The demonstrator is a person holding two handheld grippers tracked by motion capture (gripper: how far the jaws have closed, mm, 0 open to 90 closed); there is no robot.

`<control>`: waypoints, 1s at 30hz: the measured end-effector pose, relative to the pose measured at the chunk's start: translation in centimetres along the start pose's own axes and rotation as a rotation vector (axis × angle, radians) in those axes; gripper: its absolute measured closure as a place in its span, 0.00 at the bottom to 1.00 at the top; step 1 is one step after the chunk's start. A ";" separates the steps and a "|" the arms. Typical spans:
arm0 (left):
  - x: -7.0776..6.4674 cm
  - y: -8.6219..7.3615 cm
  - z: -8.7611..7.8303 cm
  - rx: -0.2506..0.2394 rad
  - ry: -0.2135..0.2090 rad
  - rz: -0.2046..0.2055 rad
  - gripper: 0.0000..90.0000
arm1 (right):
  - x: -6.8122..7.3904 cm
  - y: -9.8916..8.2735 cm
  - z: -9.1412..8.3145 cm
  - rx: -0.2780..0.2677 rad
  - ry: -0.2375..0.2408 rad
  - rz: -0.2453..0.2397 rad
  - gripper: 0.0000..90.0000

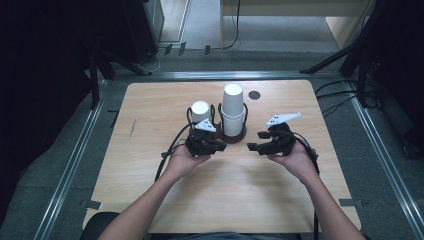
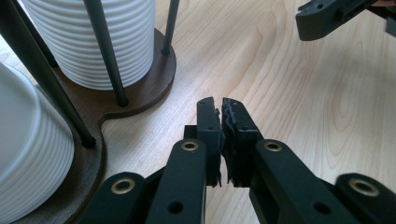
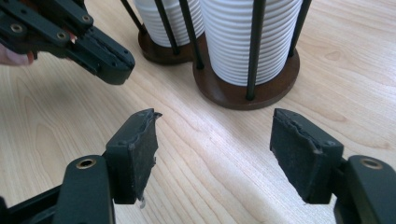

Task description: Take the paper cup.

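Both cup stacks, tall stack (image 1: 233, 109) and short stack (image 1: 200, 112), sit in holder (image 1: 235, 137); no cup taken yet. Left gripper (image 2: 220, 106) closed, empty; right gripper (image 3: 212, 140) open, empty, near holder.

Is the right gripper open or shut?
Open: the right gripper shows a wide gap between its pads, only bare table between.
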State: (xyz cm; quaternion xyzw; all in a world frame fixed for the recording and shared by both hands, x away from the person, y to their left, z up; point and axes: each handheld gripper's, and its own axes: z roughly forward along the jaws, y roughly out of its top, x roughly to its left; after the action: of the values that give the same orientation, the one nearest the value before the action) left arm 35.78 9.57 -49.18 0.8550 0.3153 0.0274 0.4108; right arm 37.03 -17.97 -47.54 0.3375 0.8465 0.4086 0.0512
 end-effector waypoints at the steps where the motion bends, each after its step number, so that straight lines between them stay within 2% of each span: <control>1: 0.0 0.1 0.0 -0.004 0.004 0.000 0.95 | 0.0 0.1 0.0 0.000 0.002 0.007 0.36; 8: -0.1 0.7 -0.4 -0.010 0.010 -0.007 0.95 | -0.1 0.5 0.0 0.008 -0.013 0.011 0.36; 10: -0.1 1.1 -0.5 -0.002 -0.004 -0.008 0.95 | -0.1 0.8 -0.3 0.016 -0.018 0.003 0.36; 13: -0.1 1.4 -0.5 -0.005 -0.001 -0.006 0.96 | -0.1 1.2 -0.5 0.023 -0.033 -0.016 0.35; 16: -0.2 2.0 -0.6 -0.009 0.008 -0.009 0.97 | -0.4 2.4 -1.1 0.023 -0.041 -0.030 0.36; 17: -0.4 2.4 -0.6 -0.009 0.019 0.002 0.98 | -0.5 2.7 -1.3 0.025 -0.040 -0.033 0.36; 25: -0.2 3.9 -0.9 -0.014 0.045 -0.027 0.99 | -1.2 5.5 -3.0 -0.002 -0.051 -0.055 0.32; 30: -0.3 4.7 -0.8 -0.014 0.059 -0.040 0.99 | -1.4 6.8 -3.5 -0.007 -0.056 -0.054 0.30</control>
State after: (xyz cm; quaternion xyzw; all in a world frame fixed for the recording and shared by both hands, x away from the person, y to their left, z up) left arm 37.74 7.81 -45.19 0.8445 0.3442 0.0466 0.4077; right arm 40.47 -18.11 -40.54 0.3255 0.8520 0.4006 0.0871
